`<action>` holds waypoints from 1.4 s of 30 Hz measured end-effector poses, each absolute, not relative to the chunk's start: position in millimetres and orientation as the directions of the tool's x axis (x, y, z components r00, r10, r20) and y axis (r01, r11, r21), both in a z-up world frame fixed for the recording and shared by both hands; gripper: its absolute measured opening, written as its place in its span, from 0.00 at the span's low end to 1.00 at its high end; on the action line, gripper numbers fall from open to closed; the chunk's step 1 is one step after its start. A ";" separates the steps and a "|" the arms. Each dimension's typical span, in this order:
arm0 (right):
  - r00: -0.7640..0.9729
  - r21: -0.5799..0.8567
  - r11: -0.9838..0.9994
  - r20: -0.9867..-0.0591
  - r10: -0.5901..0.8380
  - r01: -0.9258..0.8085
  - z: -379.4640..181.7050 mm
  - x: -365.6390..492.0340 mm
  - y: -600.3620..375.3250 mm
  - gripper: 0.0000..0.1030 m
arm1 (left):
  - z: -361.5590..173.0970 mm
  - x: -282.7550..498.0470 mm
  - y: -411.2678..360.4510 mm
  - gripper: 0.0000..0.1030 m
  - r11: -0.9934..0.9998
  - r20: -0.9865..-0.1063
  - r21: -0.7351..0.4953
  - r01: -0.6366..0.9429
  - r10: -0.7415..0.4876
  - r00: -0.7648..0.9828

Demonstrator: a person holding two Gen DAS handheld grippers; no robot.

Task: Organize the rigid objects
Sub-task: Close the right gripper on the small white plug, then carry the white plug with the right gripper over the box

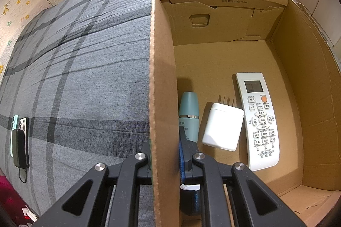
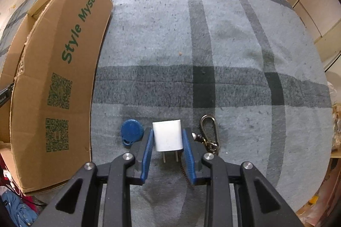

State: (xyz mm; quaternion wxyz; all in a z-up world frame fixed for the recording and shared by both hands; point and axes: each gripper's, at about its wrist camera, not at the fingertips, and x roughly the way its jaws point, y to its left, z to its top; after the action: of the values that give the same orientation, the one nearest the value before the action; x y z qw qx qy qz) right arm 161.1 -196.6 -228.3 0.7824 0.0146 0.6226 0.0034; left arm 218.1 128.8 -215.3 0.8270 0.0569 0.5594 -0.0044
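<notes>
step: lift charger (image 2: 168, 135) | right fingers (image 2: 149, 148) pinching its sides, lift straight, clear carabiner (image 2: 208, 131) | left fingers (image 1: 185, 154) clamp box (image 1: 158, 78) wall, steadying

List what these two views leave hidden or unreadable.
- Left wrist view: the teal bottle's lower end, hidden behind a left gripper finger; its label is too small.
- Left wrist view: the dark container below, mostly covered by the fingers.
- Right wrist view: the box interior, blocked by its wall.
- Right wrist view: the keyring, partly behind the right gripper.
</notes>
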 end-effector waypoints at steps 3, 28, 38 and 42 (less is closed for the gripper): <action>0.234 0.029 0.999 -0.972 0.026 0.013 -219.1 162.2 -195.9 0.29 | -215.0 218.1 129.1 0.13 0.994 -0.926 0.089 0.070 0.056 0.374; 0.361 0.044 0.997 -0.930 0.066 -0.071 -136.8 185.3 -150.0 0.29 | -214.4 217.9 127.1 0.13 0.994 -0.926 0.082 0.069 0.051 0.373; 0.396 0.066 0.990 -0.912 0.112 -0.127 -117.3 196.1 -117.5 0.29 | -214.6 218.4 127.7 0.13 0.994 -0.927 0.080 0.069 0.049 0.372; 0.401 0.070 0.985 -0.907 0.130 -0.160 -112.6 199.5 -98.1 0.29 | -214.5 218.6 127.6 0.13 0.994 -0.927 0.082 0.070 0.050 0.372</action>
State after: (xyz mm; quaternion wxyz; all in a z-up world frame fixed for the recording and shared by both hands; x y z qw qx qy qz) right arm 199.5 -98.1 -112.6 0.8367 -0.0140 0.5406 0.0867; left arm 218.6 127.6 -214.5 0.8266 0.0538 0.5603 -0.0059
